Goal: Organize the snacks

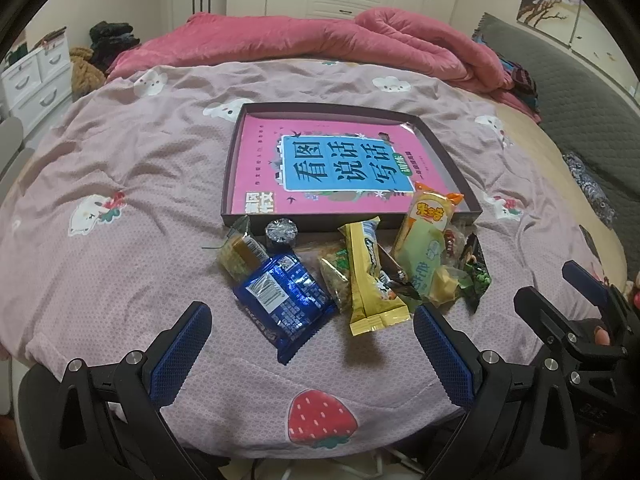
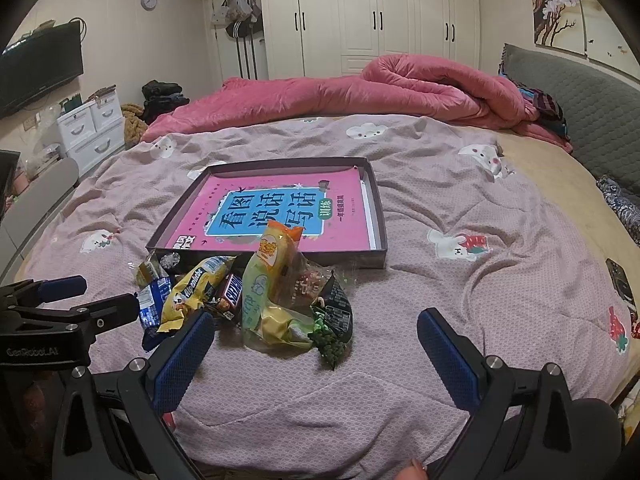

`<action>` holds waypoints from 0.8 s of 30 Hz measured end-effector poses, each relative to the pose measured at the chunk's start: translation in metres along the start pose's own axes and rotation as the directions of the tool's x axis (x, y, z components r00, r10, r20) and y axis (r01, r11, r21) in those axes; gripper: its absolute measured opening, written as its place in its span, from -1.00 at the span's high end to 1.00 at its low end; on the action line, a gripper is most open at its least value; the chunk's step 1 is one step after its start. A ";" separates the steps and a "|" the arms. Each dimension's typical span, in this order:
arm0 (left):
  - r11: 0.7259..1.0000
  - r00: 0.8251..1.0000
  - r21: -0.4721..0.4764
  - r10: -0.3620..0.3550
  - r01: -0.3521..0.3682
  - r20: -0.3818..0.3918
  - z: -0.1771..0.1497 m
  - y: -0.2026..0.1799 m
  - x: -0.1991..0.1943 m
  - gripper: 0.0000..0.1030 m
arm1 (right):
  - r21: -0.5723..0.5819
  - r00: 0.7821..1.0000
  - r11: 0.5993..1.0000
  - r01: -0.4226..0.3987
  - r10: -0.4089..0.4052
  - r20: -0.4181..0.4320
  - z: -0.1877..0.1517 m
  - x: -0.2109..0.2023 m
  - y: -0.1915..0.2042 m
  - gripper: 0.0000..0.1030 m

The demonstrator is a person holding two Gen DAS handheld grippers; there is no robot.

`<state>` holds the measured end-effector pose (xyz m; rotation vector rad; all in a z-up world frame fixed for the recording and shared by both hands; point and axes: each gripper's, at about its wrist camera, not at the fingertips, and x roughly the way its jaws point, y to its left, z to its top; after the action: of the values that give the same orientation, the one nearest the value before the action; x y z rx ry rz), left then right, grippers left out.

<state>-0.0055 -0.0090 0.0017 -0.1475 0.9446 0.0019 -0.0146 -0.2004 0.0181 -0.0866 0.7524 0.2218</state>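
A jumbled pile of wrapped snacks [image 1: 352, 272] lies on a pink cartoon-print bedspread [image 1: 120, 184], just in front of a shallow dark tray [image 1: 234, 148] holding a pink book [image 1: 260, 152]. Among them are a crinkled blue packet [image 1: 282, 300], a long yellow packet [image 1: 370, 280] running from the tray towards the bed's near edge, and a pale green packet [image 2: 264, 280] propped against the tray's front wall. Both grippers hover above the bedspread short of the pile, the left gripper [image 1: 312, 344] and right gripper [image 2: 316, 344] each spread wide, holding and touching nothing.
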 end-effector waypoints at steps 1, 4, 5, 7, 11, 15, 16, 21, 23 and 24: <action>1.000 1.000 0.000 -0.001 0.001 0.001 0.000 0.000 0.000 -0.96 | 0.000 1.000 1.000 0.001 -0.001 0.001 0.000 0.000 0.000 -0.98; 1.000 1.000 -0.001 -0.004 0.004 0.004 0.000 0.000 -0.001 -0.96 | -0.001 1.000 1.000 0.003 -0.003 0.002 -0.001 0.001 -0.001 -0.98; 1.000 1.000 -0.001 -0.004 0.004 0.004 0.000 0.000 -0.001 -0.96 | 0.000 1.000 1.000 0.003 -0.003 0.002 0.000 0.000 0.000 -0.98; 1.000 1.000 -0.001 -0.004 0.004 0.003 0.000 0.000 -0.001 -0.96 | 0.000 1.000 1.000 0.003 -0.003 0.003 0.000 0.000 -0.001 -0.98; 1.000 1.000 -0.001 -0.003 0.003 0.004 -0.001 -0.001 -0.001 -0.96 | -0.001 1.000 1.000 0.003 -0.003 0.003 0.000 0.000 0.000 -0.98; 1.000 1.000 -0.001 -0.004 0.004 0.003 -0.001 -0.001 -0.001 -0.96 | 0.000 1.000 1.000 0.003 -0.003 0.002 0.000 0.001 0.000 -0.98; 1.000 1.000 -0.002 -0.003 0.003 0.003 -0.001 -0.001 -0.001 -0.96 | 0.000 1.000 1.000 0.004 -0.004 0.002 -0.001 0.001 -0.001 -0.98; 1.000 1.000 -0.007 -0.005 0.005 0.003 -0.002 0.000 0.000 -0.96 | 0.000 1.000 1.000 0.002 -0.002 0.002 0.000 0.001 0.000 -0.98; 1.000 1.000 -0.007 -0.005 0.005 0.003 -0.002 0.000 0.000 -0.96 | -0.001 1.000 1.000 0.003 -0.003 0.003 0.000 0.001 0.000 -0.98; 1.000 1.000 -0.008 -0.006 0.006 0.003 -0.002 0.000 0.000 -0.96 | -0.001 1.000 1.000 0.002 -0.002 0.003 -0.001 0.001 0.000 -0.98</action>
<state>-0.0072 -0.0093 0.0005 -0.1576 0.9418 0.0006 -0.0143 -0.2008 0.0171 -0.0877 0.7497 0.2199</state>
